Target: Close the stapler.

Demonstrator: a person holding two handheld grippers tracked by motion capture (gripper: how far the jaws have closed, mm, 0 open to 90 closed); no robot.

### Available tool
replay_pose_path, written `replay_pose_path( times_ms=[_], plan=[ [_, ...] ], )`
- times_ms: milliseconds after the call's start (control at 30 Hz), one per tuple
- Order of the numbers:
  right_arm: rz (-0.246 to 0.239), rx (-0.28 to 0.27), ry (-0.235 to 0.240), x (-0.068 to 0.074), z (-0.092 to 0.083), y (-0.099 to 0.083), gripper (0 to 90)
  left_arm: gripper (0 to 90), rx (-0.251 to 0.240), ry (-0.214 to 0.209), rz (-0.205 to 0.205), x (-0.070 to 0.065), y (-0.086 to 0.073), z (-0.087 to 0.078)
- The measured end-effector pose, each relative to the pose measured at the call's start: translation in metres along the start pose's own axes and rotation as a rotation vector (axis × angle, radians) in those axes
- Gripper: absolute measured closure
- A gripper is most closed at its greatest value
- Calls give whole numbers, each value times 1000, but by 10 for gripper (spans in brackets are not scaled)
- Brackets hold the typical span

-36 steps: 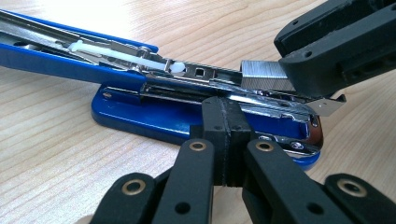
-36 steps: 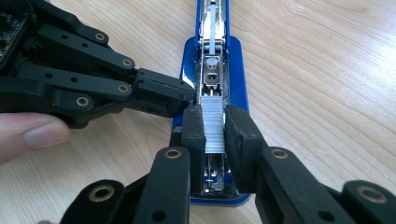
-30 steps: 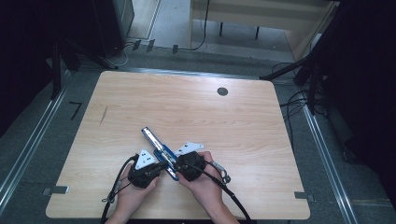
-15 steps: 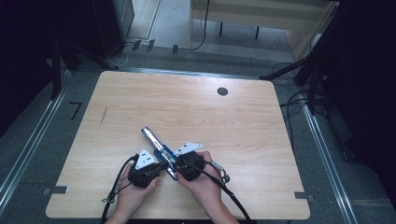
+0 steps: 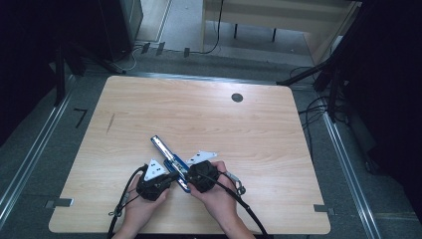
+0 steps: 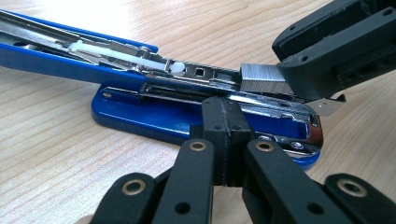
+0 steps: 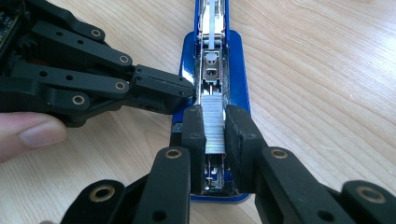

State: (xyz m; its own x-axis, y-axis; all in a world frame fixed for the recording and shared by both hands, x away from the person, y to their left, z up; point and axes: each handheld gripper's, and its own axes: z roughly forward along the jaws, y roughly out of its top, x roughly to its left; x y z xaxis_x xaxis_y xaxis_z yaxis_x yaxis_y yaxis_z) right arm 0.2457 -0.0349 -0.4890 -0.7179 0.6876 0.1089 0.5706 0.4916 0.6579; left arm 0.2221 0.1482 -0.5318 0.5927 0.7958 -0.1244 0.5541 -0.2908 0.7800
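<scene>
Right, the action sits at the near edge of the desk (image 5: 259,124), where a blue stapler (image 5: 169,158) lies opened out flat, its long axis running from the person's hands away toward the far left in the high view. The right tongs (image 7: 215,128) are clamped on a strip of staples (image 7: 215,123), holding it directly over the open metal channel (image 7: 211,65) and lined up along that same axis. That is the relation that matters: strip and channel run parallel, strip above, channel below, the white pusher (image 6: 119,55) drawn back farther up the rail. The right hand (image 5: 219,191) looks the nearer one for the job, since its tongs are already on top of the magazine.

The left tongs (image 6: 227,128) are pressed together with nothing between them, tips butted against the side of the stapler's body, apparently steadying it from the left hand (image 5: 142,209). Seen from the left gripper view, the strip's near end (image 6: 259,78) rests at the front end of the rail. The next move probably calls for lowering the strip straight down into the channel without skewing it; a slight twist could jam it on the rail's edge.
</scene>
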Motion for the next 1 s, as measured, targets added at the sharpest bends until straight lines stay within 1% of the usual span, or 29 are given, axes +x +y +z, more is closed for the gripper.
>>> replay_pose_path(
  times_ms=[433, 533, 733, 833, 900, 933, 1000],
  plan=[
    [-4, 11, -12, 3, 3, 2, 798, 900, 0, 0, 1, 0, 0, 0],
    [-11, 13, -24, 2, 5, 2, 798, 900, 0, 0, 2, 0, 0, 0],
    [-22, 7, -25, 2, 5, 1, 797, 900, -1, 0, -1, 0, 0, 0],
    [-11, -4, -17, 2, 4, 1, 796, 900, 0, 0, 2, 0, 0, 0],
    [1, -2, -3, 3, 2, 1, 798, 900, 0, 0, 2, 0, 0, 0],
    [0, -5, 7, 3, 2, 2, 798, 900, 0, -1, 1, 0, 0, 0],
    [-1, -6, 8, 4, 1, 2, 798, 900, 0, -1, 1, 0, 0, 0]
  ],
)
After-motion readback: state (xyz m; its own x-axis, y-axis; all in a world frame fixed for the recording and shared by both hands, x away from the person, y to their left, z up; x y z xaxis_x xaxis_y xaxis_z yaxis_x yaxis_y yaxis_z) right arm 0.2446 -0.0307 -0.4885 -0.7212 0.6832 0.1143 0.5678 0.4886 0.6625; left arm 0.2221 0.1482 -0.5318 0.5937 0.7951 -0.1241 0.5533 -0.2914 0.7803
